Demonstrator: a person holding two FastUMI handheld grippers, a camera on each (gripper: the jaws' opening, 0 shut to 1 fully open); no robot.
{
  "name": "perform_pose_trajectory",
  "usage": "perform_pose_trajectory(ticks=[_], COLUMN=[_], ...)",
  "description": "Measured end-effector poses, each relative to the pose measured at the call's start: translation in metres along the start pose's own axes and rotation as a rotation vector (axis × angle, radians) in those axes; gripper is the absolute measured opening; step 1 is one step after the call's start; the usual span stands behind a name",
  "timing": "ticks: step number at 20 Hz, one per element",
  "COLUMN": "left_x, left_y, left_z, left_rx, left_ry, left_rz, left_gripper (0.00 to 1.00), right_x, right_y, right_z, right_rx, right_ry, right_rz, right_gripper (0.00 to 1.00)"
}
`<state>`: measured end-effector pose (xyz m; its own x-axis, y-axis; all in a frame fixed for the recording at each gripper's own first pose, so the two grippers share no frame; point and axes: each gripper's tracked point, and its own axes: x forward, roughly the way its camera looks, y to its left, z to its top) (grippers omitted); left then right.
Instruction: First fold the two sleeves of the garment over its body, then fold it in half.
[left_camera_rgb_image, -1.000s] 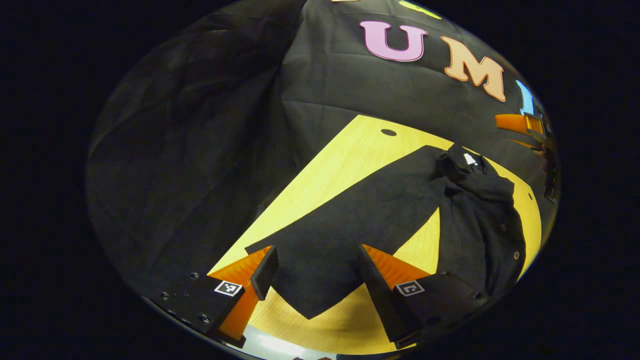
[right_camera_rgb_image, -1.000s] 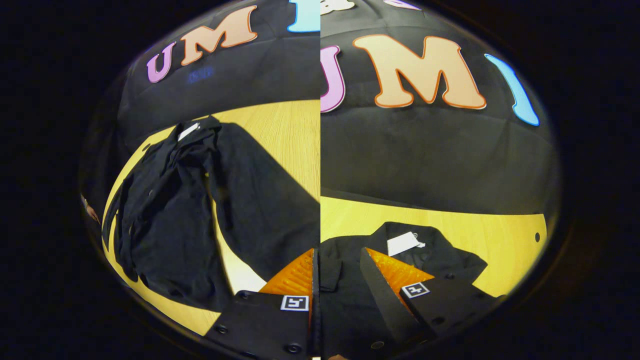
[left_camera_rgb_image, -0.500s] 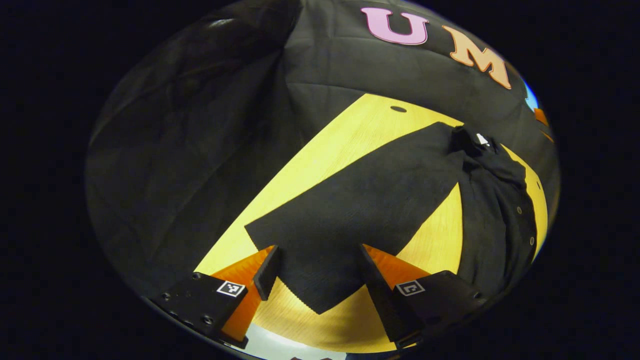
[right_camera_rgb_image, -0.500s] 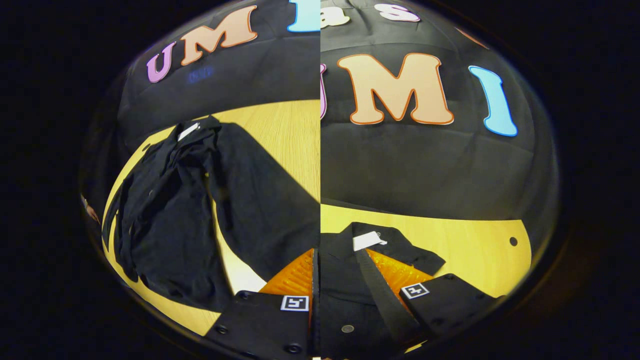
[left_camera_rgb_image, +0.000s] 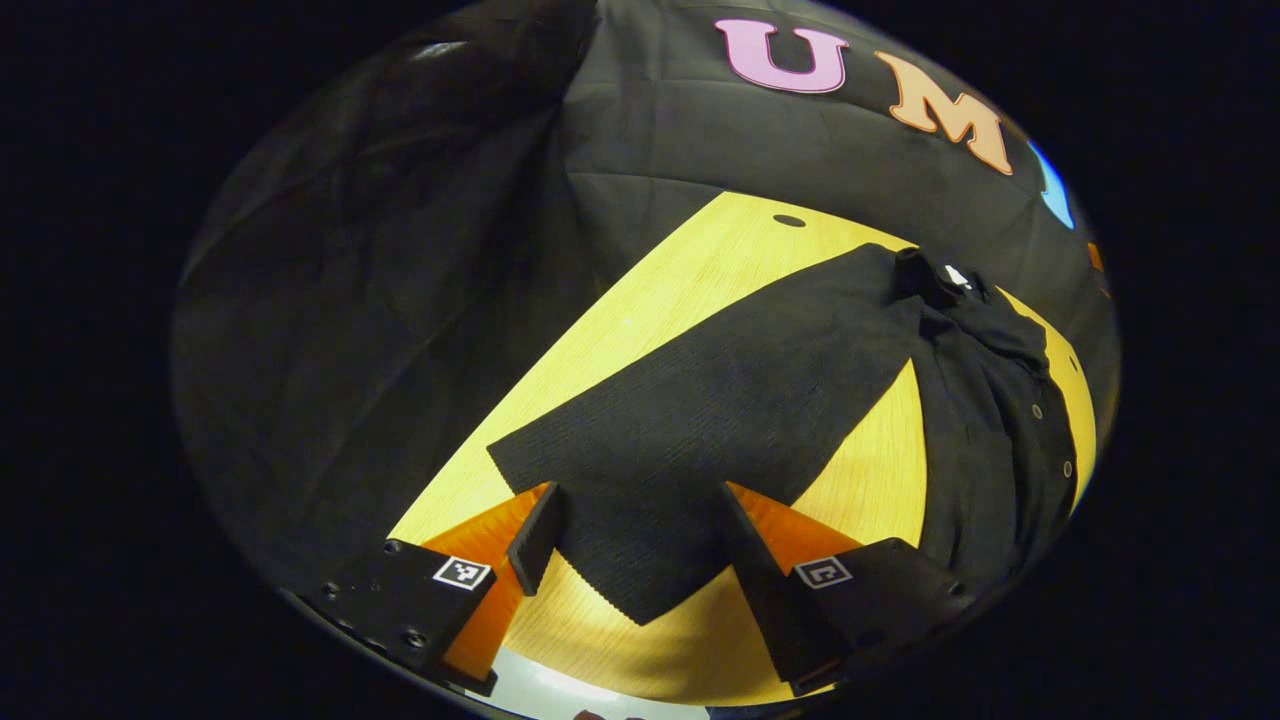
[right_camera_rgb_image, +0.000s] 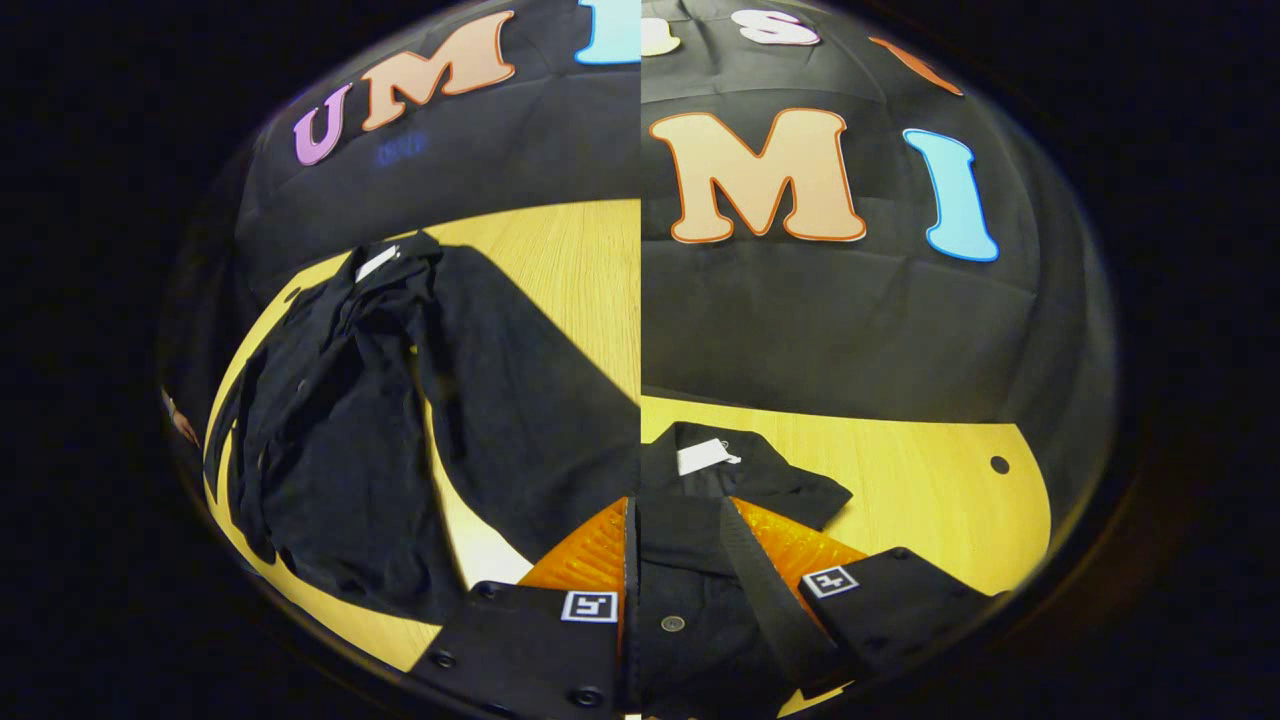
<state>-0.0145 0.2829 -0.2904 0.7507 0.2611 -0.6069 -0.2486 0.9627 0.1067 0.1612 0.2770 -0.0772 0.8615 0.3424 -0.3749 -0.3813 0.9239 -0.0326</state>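
A black button-up garment lies on the yellow wooden table (left_camera_rgb_image: 690, 290). In the left gripper view one sleeve (left_camera_rgb_image: 700, 430) is spread flat toward me, and the body (left_camera_rgb_image: 990, 450) with its buttons lies at the right. My left gripper (left_camera_rgb_image: 635, 500) is open, its fingers straddling the sleeve's cuff end. In the right gripper view the collar (right_camera_rgb_image: 770, 485) with a white label (right_camera_rgb_image: 703, 456) lies just ahead. My right gripper (right_camera_rgb_image: 675, 505) is open over the buttoned front, near a button (right_camera_rgb_image: 672, 623). That view is split; its left half shows the whole garment (right_camera_rgb_image: 340, 430) from another angle.
The black cloth wall rises close behind the table's far edge. A small dark hole (left_camera_rgb_image: 789, 220) marks the tabletop near that edge, also visible as a hole (right_camera_rgb_image: 999, 464) in the right gripper view. Bare wood (right_camera_rgb_image: 900, 480) lies beside the collar.
In the right gripper view the collar and label have slid up and left, and a button has come between the fingers. The left gripper has barely shifted over the cuff.
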Motion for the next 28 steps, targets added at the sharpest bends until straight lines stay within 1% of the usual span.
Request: perform_pose_trajectory(ticks=[2, 3, 4, 5, 6, 7, 8, 9, 10, 11, 12, 13, 15, 17, 21, 23, 25, 28], left_x=[-0.001, -0.004, -0.003, -0.005, -0.006, -0.008, -0.009, -0.008, -0.010, -0.009, -0.007, -0.007, -0.007, -0.007, -0.005, -0.006, -0.012, -0.028], left_y=[0.000, 0.004, 0.006, 0.008, 0.010, 0.012, 0.011, 0.001, -0.001, -0.009, -0.014, -0.015, -0.018, -0.019, -0.020, -0.020, -0.025, -0.036], left_z=[-0.001, -0.001, 0.000, -0.001, -0.002, -0.004, -0.005, 0.000, 0.000, 0.000, 0.000, 0.001, 0.000, 0.002, 0.003, 0.003, 0.008, 0.023], left_rx=[0.010, 0.019, 0.026, 0.035, 0.041, 0.043, 0.051, 0.062, 0.074, 0.091, 0.114, 0.139, 0.178, 0.195, 0.158, 0.144, 0.098, 0.021], left_ry=[-0.006, -0.005, -0.004, 0.000, -0.002, -0.007, -0.012, -0.017, -0.016, -0.016, -0.011, -0.011, -0.008, -0.006, -0.002, 0.022, 0.037, 0.004], left_rz=[-0.018, -0.026, -0.033, -0.038, -0.040, -0.035, -0.030, -0.035, -0.038, -0.047, -0.054, -0.053, -0.051, -0.048, -0.052, -0.047, -0.053, -0.080], left_gripper=[0.90, 0.80, 0.76, 0.68, 0.63, 0.53, 0.47, 0.41, 0.39, 0.30, 0.24, 0.13, 0.03, 0.00, 0.00, 0.00, 0.00, 0.00], right_x=[-0.007, -0.010, -0.013, -0.016, -0.018, -0.020, -0.022, -0.024, -0.028, -0.030, -0.032, -0.034, -0.038, -0.043, -0.052, -0.056, -0.059, -0.060], right_y=[0.001, 0.001, 0.002, 0.002, 0.002, 0.001, 0.001, 0.000, 0.000, 0.002, 0.001, -0.001, -0.006, -0.013, -0.031, -0.040, -0.047, -0.055], right_z=[-0.003, -0.006, -0.010, -0.012, -0.016, -0.020, -0.023, -0.027, -0.029, -0.032, -0.034, -0.036, -0.038, -0.040, -0.042, -0.043, -0.044, -0.045], right_rx=[0.000, 0.005, 0.009, 0.009, 0.008, 0.004, -0.001, -0.004, -0.002, 0.002, 0.005, 0.009, 0.023, 0.046, 0.082, 0.092, 0.104, 0.114], right_ry=[-0.008, -0.007, -0.003, 0.001, 0.007, 0.011, 0.015, 0.021, 0.024, 0.026, 0.027, 0.031, 0.032, 0.028, 0.018, 0.017, 0.021, 0.028], right_rz=[-0.004, -0.003, -0.003, -0.003, -0.006, -0.011, -0.015, -0.019, -0.020, -0.018, -0.018, -0.023, -0.033, -0.041, -0.071, -0.080, -0.083, -0.084], right_gripper=[0.52, 0.52, 0.52, 0.52, 0.52, 0.52, 0.52, 0.52, 0.52, 0.52, 0.52, 0.52, 0.52, 0.52, 0.52, 0.52, 0.52, 0.53])
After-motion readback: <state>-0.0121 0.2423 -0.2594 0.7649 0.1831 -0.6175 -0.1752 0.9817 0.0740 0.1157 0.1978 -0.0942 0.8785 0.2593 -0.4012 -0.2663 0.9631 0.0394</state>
